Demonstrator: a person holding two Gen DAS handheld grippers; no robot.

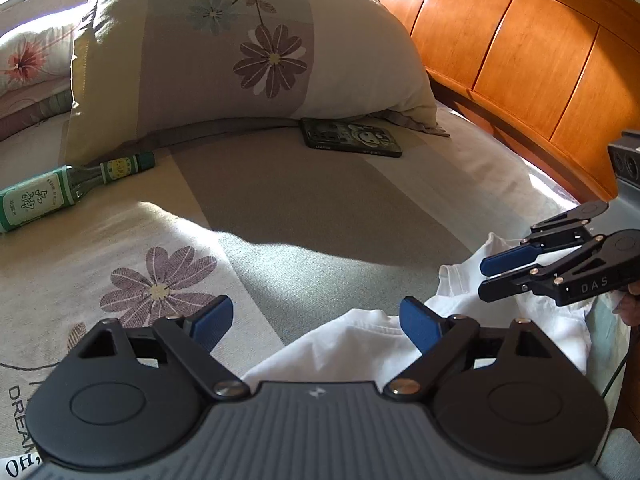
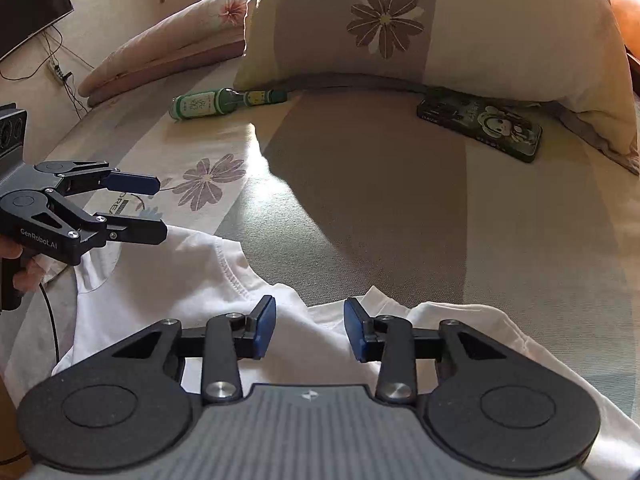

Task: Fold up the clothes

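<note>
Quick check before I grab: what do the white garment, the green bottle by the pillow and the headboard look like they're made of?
White garment: soft knit, probably cotton jersey; matte, creased, with a stitched hem. Green bottle: looks like glass, going by its glossy, see-through neck, with paper-like labels; plastic is possible. Headboard: wood or veneer, orange-brown panels with a smooth sheen.

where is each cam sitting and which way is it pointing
Left wrist: sits on the left gripper, looks down across the bed toward the pillow and headboard; its own open fingers show, and the right gripper at right.
Right wrist: sits on the right gripper over the white shirt; the left gripper and a hand show at left.
Shared: shirt, pillow, green bottle, phone.
</note>
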